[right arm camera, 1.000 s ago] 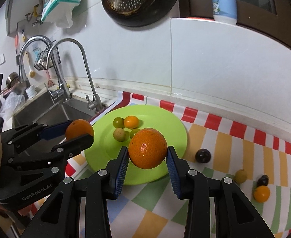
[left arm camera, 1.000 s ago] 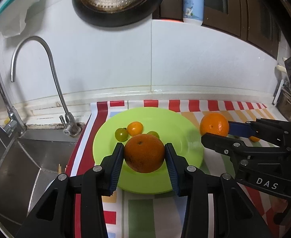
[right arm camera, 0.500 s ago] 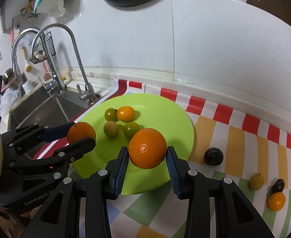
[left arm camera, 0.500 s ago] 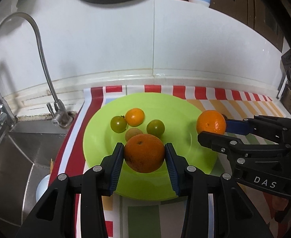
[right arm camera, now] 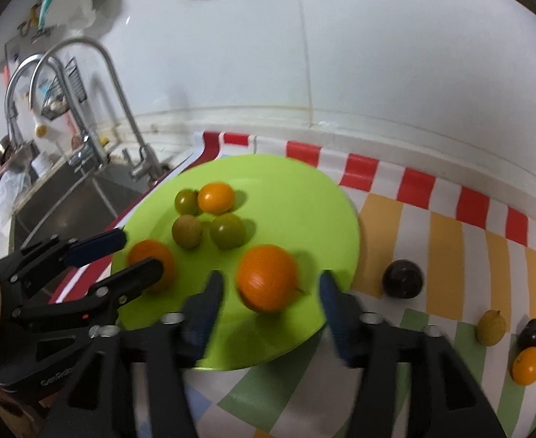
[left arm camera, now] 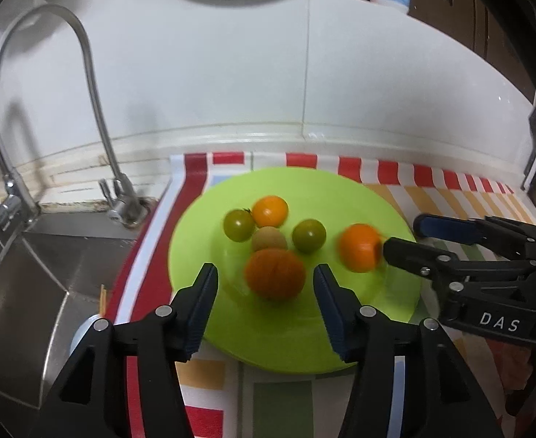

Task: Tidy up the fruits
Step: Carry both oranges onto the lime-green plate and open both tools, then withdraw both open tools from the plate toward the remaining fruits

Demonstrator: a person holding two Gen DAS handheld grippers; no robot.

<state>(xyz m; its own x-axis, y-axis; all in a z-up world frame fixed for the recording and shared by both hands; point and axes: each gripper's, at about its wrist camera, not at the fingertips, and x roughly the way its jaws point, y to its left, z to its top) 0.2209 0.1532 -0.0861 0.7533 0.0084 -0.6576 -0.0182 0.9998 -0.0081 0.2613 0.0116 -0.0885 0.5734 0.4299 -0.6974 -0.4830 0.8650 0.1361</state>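
A green plate (left arm camera: 304, 189) (right arm camera: 286, 189) lies on a striped cloth with several small fruits at its back. My left gripper (left arm camera: 266, 306) (right arm camera: 138, 253) is opening; a dark orange (left arm camera: 275, 273) (right arm camera: 151, 262) sits on the plate between its pads, with a gap on each side. My right gripper (right arm camera: 270, 303) (left arm camera: 403, 235) is opening too, and a brighter orange (right arm camera: 266, 277) (left arm camera: 357, 252), blurred, is on the plate between its parted fingers. Neither orange is gripped.
On the cloth right of the plate lie a dark round fruit (right arm camera: 403, 279), a yellow fruit (right arm camera: 490, 326), a small dark fruit (right arm camera: 530, 333) and a small orange one (right arm camera: 528, 365). A faucet (left arm camera: 96, 109) and steel sink (left arm camera: 30, 273) are on the left; a white wall stands behind.
Both grippers went from shut on their oranges to open. They sank towards the plate, and the two oranges now rest on it.
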